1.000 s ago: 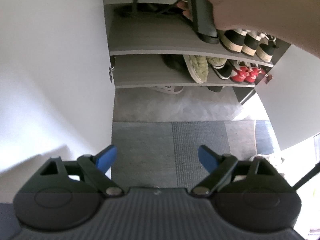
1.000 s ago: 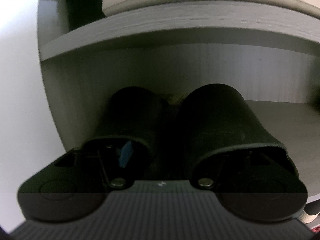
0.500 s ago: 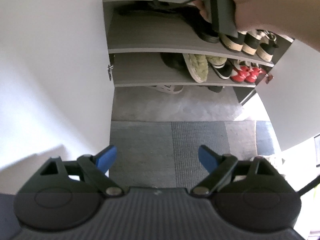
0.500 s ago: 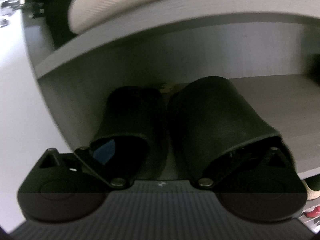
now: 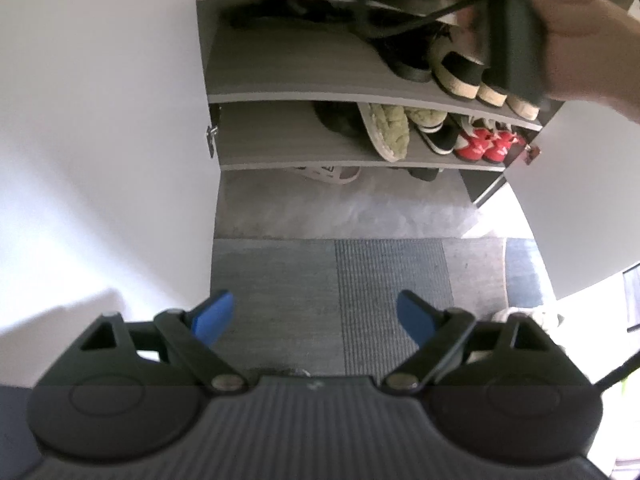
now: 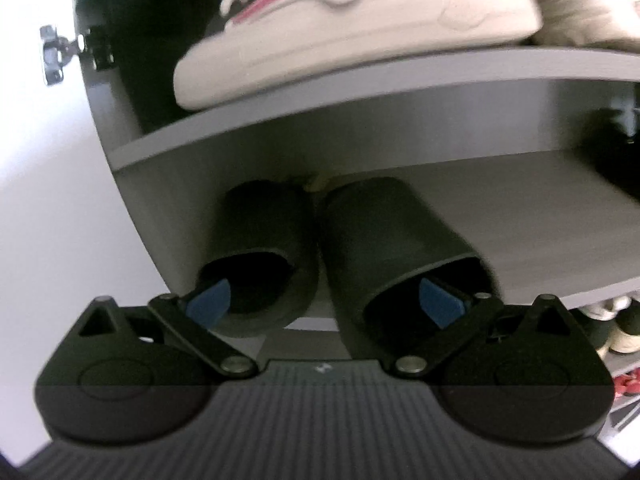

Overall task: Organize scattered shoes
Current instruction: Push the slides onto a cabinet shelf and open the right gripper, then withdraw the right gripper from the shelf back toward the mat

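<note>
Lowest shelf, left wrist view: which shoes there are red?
The red pair at the right end of the lowest shelf; the shoes left of them are black-and-white, greenish woven or dark.

Home entryway: shoe cabinet (image 5: 280, 68), doormat (image 5: 360, 280).

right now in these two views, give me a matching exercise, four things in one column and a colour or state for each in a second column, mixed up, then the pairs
Things:
1. pair of slides
2. sneaker on the shelf above
3. right gripper
4. low sneakers on the lower shelf

States:
A. red
B. open, one fingertip inside each slide
C. black, side by side on a grey shelf
D. white with a pink stripe

Pairs: 1-C, 2-D, 3-B, 4-A
</note>
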Motion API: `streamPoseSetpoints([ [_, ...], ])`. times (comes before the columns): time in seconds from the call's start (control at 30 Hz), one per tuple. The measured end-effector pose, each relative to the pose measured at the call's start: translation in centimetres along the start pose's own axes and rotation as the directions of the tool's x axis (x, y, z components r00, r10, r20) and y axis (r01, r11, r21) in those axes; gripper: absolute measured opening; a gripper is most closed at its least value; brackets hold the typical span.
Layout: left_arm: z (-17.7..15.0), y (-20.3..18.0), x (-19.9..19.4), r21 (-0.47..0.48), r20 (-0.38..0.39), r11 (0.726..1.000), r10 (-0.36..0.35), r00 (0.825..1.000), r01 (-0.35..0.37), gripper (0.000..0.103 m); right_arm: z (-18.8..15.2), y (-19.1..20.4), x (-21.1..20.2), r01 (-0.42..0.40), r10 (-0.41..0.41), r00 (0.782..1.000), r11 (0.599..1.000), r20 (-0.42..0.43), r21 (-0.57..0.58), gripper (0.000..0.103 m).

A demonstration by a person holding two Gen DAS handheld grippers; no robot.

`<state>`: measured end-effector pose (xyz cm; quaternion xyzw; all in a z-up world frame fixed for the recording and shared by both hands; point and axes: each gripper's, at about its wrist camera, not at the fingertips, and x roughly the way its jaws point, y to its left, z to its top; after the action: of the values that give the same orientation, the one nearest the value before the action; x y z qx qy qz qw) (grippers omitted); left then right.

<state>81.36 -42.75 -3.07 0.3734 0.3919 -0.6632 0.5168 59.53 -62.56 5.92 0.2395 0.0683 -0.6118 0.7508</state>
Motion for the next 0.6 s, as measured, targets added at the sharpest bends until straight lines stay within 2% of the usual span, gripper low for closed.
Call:
streamPoseSetpoints([
  [0.1, -0.1, 0.0, 0.2, 0.015, -0.006, 1.000, 0.001, 1.000, -0.001, 0.091, -0.4, -2.3, -2.8, 0.064, -0.066, 0.998, 0.988, 0.009, 0.141, 0.103],
  [0.17, -0.3, -0.1, 0.5, 0.034, -0.011, 0.999, 0.007, 1.000, -0.007, 0.092, -1.0, -5.8, -3.9, 0.085, -0.085, 0.996, 0.965, -0.010, 0.250, 0.103],
  [0.23, -0.5, -0.2, 0.7, 0.056, -0.015, 0.998, 0.021, 1.000, -0.020, 0.092, -2.7, -9.3, -3.2, 0.091, -0.074, 0.996, 0.884, -0.055, 0.459, 0.101],
  [0.27, -0.7, -0.2, 0.9, 0.067, -0.017, 0.997, 0.031, 0.999, -0.030, 0.092, -3.5, -11.0, -2.9, 0.096, -0.065, 0.995, 0.829, -0.075, 0.550, 0.094],
  [0.3, -0.9, -0.2, 1.1, 0.075, -0.022, 0.996, 0.038, 0.999, -0.036, 0.092, -4.0, -11.8, -2.8, 0.097, -0.058, 0.995, 0.805, -0.086, 0.586, 0.087],
  [0.33, -0.9, -0.2, 1.1, 0.071, -0.029, 0.997, 0.037, 0.999, -0.035, 0.092, -4.5, -12.6, -2.6, 0.099, -0.050, 0.994, 0.778, -0.096, 0.620, 0.072],
  [0.4, -1.1, 0.0, 1.3, 0.064, -0.041, 0.997, 0.036, 0.998, -0.034, 0.092, -5.2, -13.4, -1.8, 0.080, -0.024, 0.996, 0.728, -0.090, 0.681, 0.067],
  [0.43, -1.2, 0.0, 1.4, 0.072, -0.039, 0.996, 0.051, 0.998, -0.048, 0.092, -5.4, -13.5, -1.2, 0.061, -0.009, 0.997, 0.706, -0.076, 0.706, 0.060],
  [0.47, -1.3, -0.1, 1.3, 0.082, -0.034, 0.995, 0.063, 0.997, -0.060, 0.092, -5.6, -13.2, -0.5, 0.050, 0.000, 0.998, 0.699, -0.070, 0.714, 0.051],
  [0.5, -1.4, -0.3, 1.3, 0.107, -0.019, 0.991, 0.084, 0.996, -0.082, 0.092, -6.0, -12.9, -0.1, 0.026, 0.022, 0.998, 0.684, -0.056, 0.729, 0.046],
  [0.53, -1.4, -0.4, 1.3, 0.120, -0.013, 0.989, 0.089, 0.996, -0.087, 0.092, -6.4, -12.6, 0.3, 0.001, 0.044, 0.998, 0.670, -0.042, 0.742, 0.035],
  [0.6, -1.3, -0.6, 1.3, 0.127, -0.013, 0.988, 0.093, 0.996, -0.091, 0.092, -6.3, -11.9, 0.8, -0.025, 0.076, 0.997, 0.658, -0.034, 0.753, 0.032],
])
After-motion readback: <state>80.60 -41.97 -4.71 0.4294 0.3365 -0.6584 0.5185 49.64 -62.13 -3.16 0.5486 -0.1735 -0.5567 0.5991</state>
